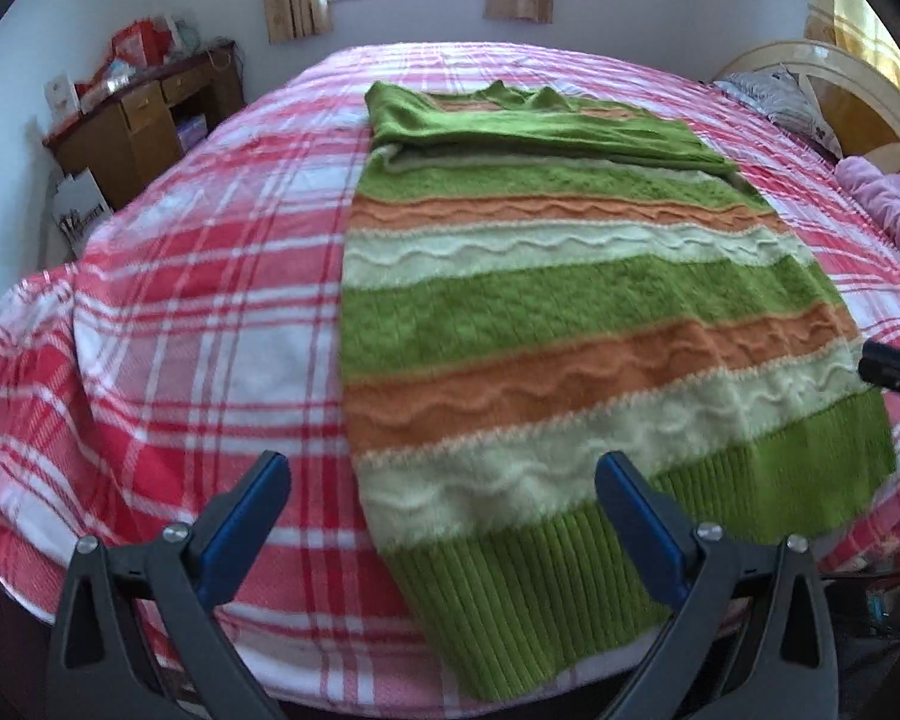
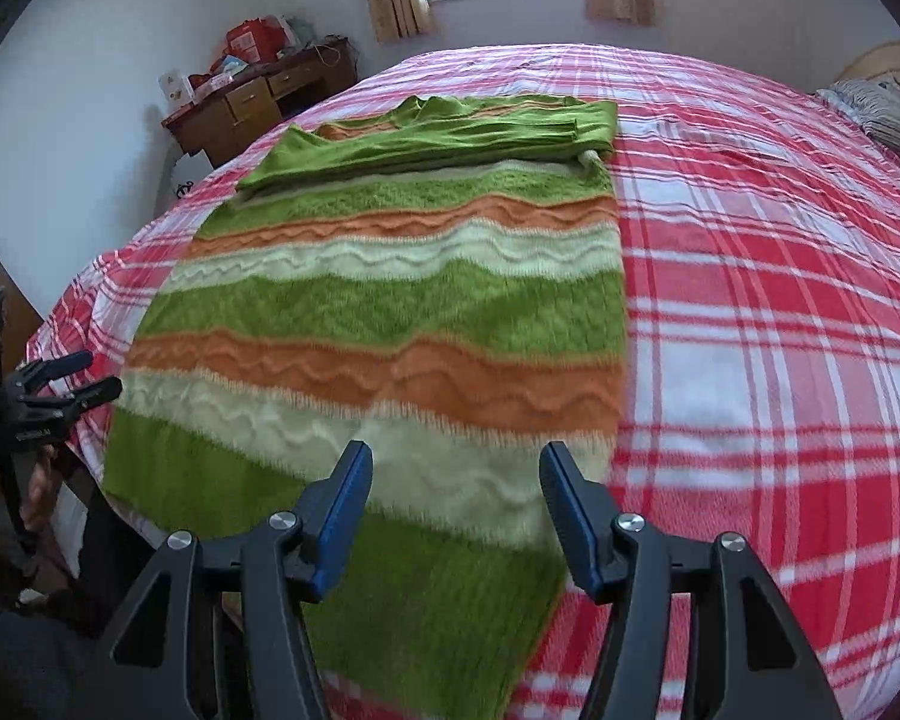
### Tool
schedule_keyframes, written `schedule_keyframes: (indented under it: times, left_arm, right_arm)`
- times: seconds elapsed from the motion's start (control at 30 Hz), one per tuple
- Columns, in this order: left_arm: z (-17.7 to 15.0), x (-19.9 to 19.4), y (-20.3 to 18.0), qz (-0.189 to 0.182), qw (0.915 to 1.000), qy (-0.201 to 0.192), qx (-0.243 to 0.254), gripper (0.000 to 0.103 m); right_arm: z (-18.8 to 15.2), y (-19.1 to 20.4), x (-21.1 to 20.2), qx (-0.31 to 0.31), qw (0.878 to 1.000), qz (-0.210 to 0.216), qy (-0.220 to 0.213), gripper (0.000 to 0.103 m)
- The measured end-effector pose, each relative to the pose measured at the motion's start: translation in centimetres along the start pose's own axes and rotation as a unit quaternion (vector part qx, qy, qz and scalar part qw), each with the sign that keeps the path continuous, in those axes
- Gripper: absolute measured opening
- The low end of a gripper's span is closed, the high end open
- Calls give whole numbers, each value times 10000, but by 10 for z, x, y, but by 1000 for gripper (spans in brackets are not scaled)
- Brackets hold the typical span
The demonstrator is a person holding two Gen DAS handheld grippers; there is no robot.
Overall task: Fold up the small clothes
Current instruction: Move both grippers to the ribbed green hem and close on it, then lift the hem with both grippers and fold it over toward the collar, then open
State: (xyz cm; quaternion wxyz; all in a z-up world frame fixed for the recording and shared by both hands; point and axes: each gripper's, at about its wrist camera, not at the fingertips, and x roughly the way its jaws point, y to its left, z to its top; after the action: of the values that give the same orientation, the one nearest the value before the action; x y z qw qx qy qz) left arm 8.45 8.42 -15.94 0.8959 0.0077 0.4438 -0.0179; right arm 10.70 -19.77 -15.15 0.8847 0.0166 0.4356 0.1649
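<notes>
Both my left hand-held gripper [image 1: 444, 474] and right hand-held gripper [image 2: 456, 468] gape apart over the soft, floppy striped sweater [image 1: 570, 312] on the bed [image 1: 210, 300], so I'd pinch its near ribbed hem corners.

sweater [image 2: 390, 312] hem blurred; right gripper [image 1: 897, 369] cut off by edge

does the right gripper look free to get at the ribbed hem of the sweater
Probably yes. The right gripper hovers over the ribbed hem of the sweater with its jaws open and empty, and nothing lies between them and the hem on the bed.
</notes>
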Motion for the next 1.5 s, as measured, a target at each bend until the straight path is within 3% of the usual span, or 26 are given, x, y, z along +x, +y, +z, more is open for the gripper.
schedule_keyframes:
  times: [0.27, 0.57, 0.73, 0.8, 0.83, 0.87, 1.17, 1.33, 1.4, 1.47, 1.5]
  left_arm:
    - [-20, 0, -1, -471, 9978, 417, -207, 80]
    - [-40, 14, 7, -818, 9895, 974, -688, 69]
    - [-47, 11, 0, -780, 9907, 951, -585, 66]
    - [-47, 11, -2, -668, 9924, 926, -467, 49]
    - [-48, 10, -4, -647, 9933, 880, -375, 22]
    - [-47, 8, -5, -781, 9925, 878, -333, 11]
    - [-32, -27, 13, -1188, 9914, 288, -463, 10]
    - [-33, -21, 18, -1280, 9896, 313, -576, 10]
    - [-36, -15, 17, -1287, 9892, 374, -588, 10]
    - [-37, -11, 18, -1313, 9883, 446, -640, 10]
    - [-36, -10, 18, -1314, 9880, 466, -660, 10]
  right_arm:
    - [-28, 0, -15, -30, 10000, -58, 11, 59]
    - [-52, -17, -24, 112, 9997, -200, -8, 59]
    - [-56, -20, -29, 114, 9996, -249, -55, 59]
    - [-58, -21, -29, 112, 9996, -263, -64, 59]
    - [-58, -20, -29, 103, 9995, -272, -72, 59]
    - [-58, -20, -30, 96, 9995, -279, -74, 59]
    - [-65, -17, -33, 38, 9994, -343, -35, 59]
    - [-67, -8, -27, 68, 10000, 36, -53, 59]
    - [-70, -7, -21, 108, 9999, 62, -57, 52]
    - [-71, -6, -20, 56, 10000, -4, -66, 14]
    - [-71, -10, -22, 121, 9999, 35, -89, 12]
